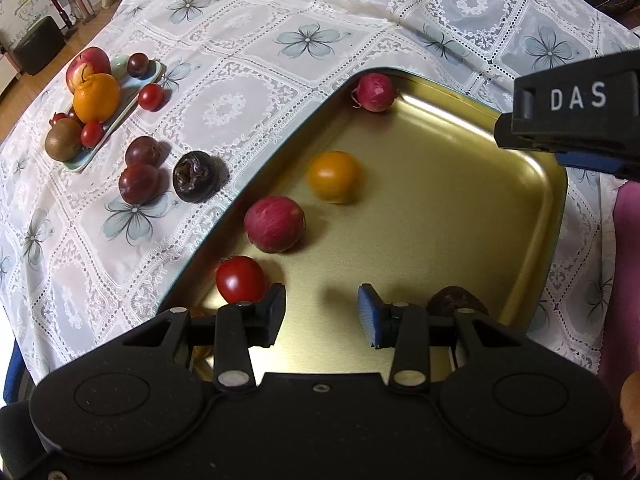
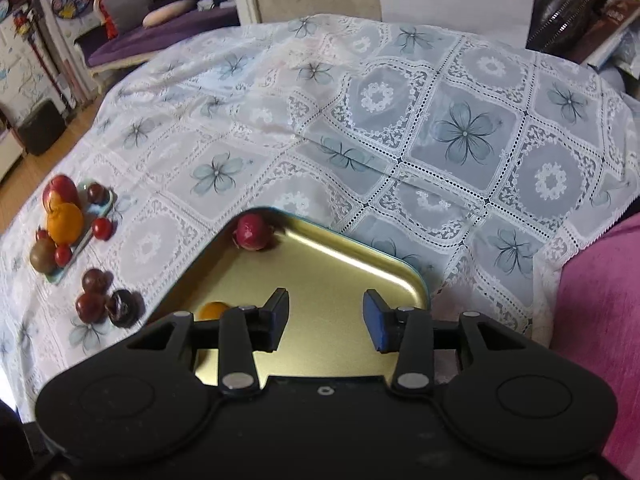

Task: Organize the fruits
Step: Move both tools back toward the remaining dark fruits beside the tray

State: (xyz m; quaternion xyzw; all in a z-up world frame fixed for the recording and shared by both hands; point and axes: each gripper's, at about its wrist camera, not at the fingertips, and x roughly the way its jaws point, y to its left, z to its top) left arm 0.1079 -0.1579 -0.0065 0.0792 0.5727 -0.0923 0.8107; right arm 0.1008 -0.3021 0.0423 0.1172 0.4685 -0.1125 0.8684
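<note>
A gold tray (image 1: 460,200) lies on the lace cloth. In it are a pink-red round fruit (image 1: 375,92) in the far corner, an orange (image 1: 334,176), a red apple (image 1: 274,229), a tomato (image 1: 240,279) and a dark fruit (image 1: 456,300), partly hidden behind my left gripper. My left gripper (image 1: 322,316) hangs open over the tray's near part, with nothing between its pads. My right gripper (image 2: 326,318) is open and empty over the tray (image 2: 360,264). From there I see the pink-red fruit (image 2: 253,232) and the orange (image 2: 214,310).
On the cloth left of the tray lie two plums (image 1: 140,168) and a dark wrinkled fruit (image 1: 198,176). Farther left, a pale green plate (image 1: 120,116) carries an apple, an orange, a kiwi, small tomatoes and a plum. A pink cushion (image 2: 600,320) is at the right.
</note>
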